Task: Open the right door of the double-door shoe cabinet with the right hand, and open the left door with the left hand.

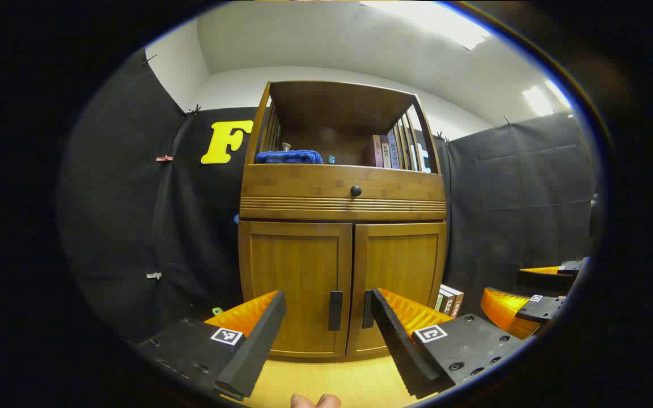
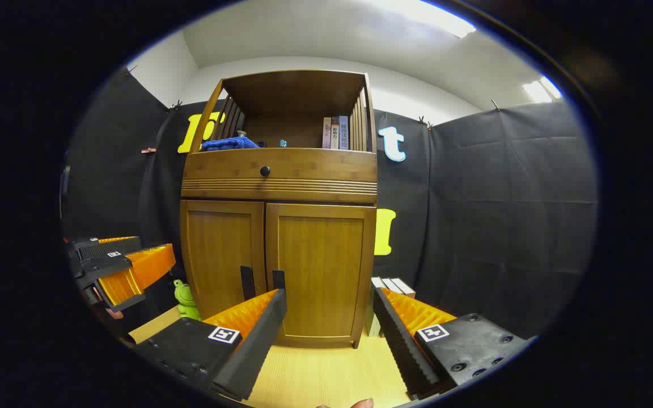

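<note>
Black cloth walls, pale wood floor [image 1: 326,379]. Cabinet [image 1: 342,198] sits dead ahead of our left gripper [image 1: 326,317], both doors closed. Left door [image 1: 295,286] and right door [image 1: 400,283] handles [image 1: 335,310] sit between the spread, empty fingers, apart from them. Our right gripper [image 2: 329,320] is also released, holding nothing; the right door [image 2: 318,269] is beyond its fingers. Green toy [image 2: 186,300], probably a frog, left of the fingers; books [image 2: 394,286] just beyond the right one.

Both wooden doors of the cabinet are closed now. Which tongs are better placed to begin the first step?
Right tongs, probably: they are open, aimed at the closed right wooden door, and its dark handle stands just above one finger. Left tongs face both handles.
</note>
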Demonstrator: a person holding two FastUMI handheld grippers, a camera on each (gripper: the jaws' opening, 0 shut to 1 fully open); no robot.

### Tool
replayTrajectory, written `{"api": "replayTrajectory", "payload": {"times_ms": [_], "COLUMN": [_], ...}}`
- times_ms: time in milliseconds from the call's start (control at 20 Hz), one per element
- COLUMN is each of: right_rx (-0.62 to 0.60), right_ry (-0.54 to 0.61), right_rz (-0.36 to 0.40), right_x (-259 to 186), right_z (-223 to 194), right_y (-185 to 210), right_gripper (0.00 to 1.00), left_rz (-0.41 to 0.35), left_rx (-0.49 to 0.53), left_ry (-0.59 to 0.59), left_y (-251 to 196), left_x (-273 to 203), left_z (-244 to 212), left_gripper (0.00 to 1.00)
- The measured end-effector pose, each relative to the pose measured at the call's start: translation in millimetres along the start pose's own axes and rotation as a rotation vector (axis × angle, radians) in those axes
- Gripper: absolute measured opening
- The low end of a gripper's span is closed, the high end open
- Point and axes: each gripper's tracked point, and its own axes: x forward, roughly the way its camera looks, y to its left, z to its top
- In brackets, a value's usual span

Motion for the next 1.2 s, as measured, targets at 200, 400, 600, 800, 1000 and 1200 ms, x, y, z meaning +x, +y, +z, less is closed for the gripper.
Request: {"api": "replayTrajectory", "payload": {"times_ms": [200, 400, 600, 800, 1000, 1200], "right_rx": [-0.009, -0.015, -0.021, -0.024, -0.025, -0.021], "right_ry": [-0.005, -0.008, -0.006, -0.005, 0.000, 0.008], "right_rz": [0.001, 0.003, 0.001, -0.004, -0.006, 0.012], "right_x": [-1, -4, -5, -4, -2, 0], "right_z": [0, 1, -1, -2, -3, -7], "right_y": [0, 2, 4, 4, 6, 13], "right_gripper": [0.97, 0.97, 0.97, 0.97, 0.97, 0.97], "left_rz": [0.001, -0.002, -0.002, -0.001, 0.000, -0.004], "left_rx": [0.002, 0.004, 0.003, 0.000, -0.003, -0.007], "left_ry": [-0.001, -0.009, -0.012, -0.014, -0.015, -0.010], "left_y": [-2, -2, 0, 3, 3, 6], "left_x": [0, -1, -2, -2, 1, 1], "left_z": [-2, 2, 1, 4, 1, 1], "left_gripper": [0.94, 0.96, 0.94, 0.94, 0.96, 0.94]}}
